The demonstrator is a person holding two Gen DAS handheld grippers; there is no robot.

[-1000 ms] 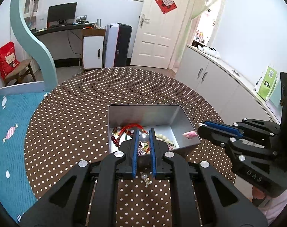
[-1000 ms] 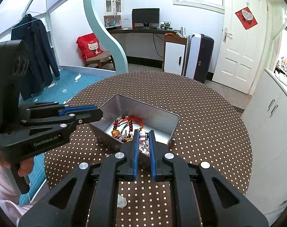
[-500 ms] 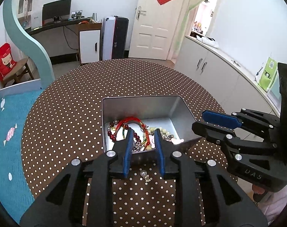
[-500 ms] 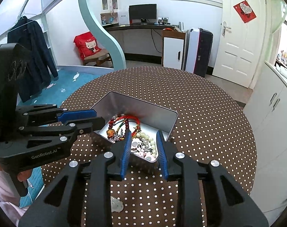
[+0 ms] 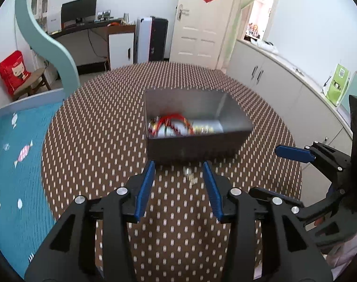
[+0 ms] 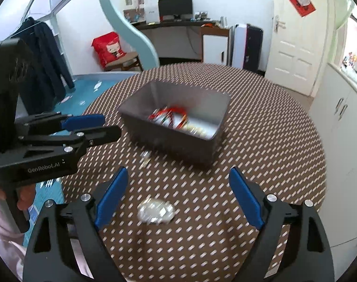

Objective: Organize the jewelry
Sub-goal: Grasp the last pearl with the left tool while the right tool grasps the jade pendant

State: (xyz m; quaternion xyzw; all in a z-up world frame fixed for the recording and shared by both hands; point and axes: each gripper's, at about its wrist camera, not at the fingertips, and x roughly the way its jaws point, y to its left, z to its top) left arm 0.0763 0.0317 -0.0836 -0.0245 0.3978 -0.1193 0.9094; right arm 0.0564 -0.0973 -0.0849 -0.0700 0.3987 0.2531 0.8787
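Note:
A grey metal tin [image 5: 197,146] [image 6: 178,138] on the brown polka-dot round table [image 5: 96,129] holds red cord bracelets and bead strings [image 5: 176,123] [image 6: 171,116]. A small silver earring [image 5: 190,175] [image 6: 145,157] lies on the cloth just in front of the tin. A pale silvery piece [image 6: 156,211] lies nearer, between the right gripper's fingers. My left gripper [image 5: 179,168] is open and empty, pulled back from the tin. My right gripper [image 6: 178,175] is wide open and empty; it also shows in the left wrist view [image 5: 293,152]. Both views are motion-blurred.
The table edge drops to a teal rug [image 5: 11,141] on the left. White cabinets [image 5: 284,82] run along the right wall. A teal curved bed frame [image 5: 49,37] stands at the back left.
Both grippers let go of jewelry over the tin, opened wide and drew back toward the table's near side. The tin looks farther away.

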